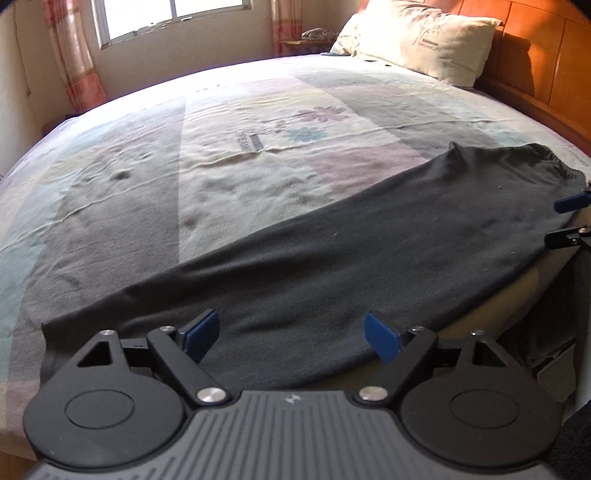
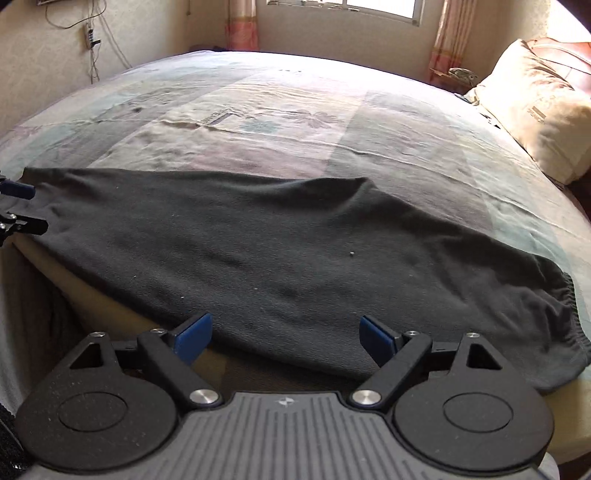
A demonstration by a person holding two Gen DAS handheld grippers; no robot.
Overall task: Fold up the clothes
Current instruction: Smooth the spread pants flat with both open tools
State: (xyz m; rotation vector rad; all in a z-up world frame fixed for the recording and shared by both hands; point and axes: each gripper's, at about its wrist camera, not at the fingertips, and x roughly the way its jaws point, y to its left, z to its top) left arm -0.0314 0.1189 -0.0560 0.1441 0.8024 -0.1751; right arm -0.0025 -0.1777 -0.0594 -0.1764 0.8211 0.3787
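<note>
A dark grey garment lies stretched flat along the near edge of the bed, its gathered elastic end at the right. In the left wrist view my left gripper stands open just above the garment's near left part, with only cloth below and nothing between its blue pads. My right gripper is open too, over the garment's near edge toward the elastic end. Each gripper shows in the other's view: the right gripper at the far right, the left gripper at the far left, both by the garment's edge.
The bed carries a pastel patchwork sheet with flower prints. A cream pillow leans on the orange wooden headboard. A window with pink curtains is behind the bed. The mattress side and a dark gap lie under the garment's near edge.
</note>
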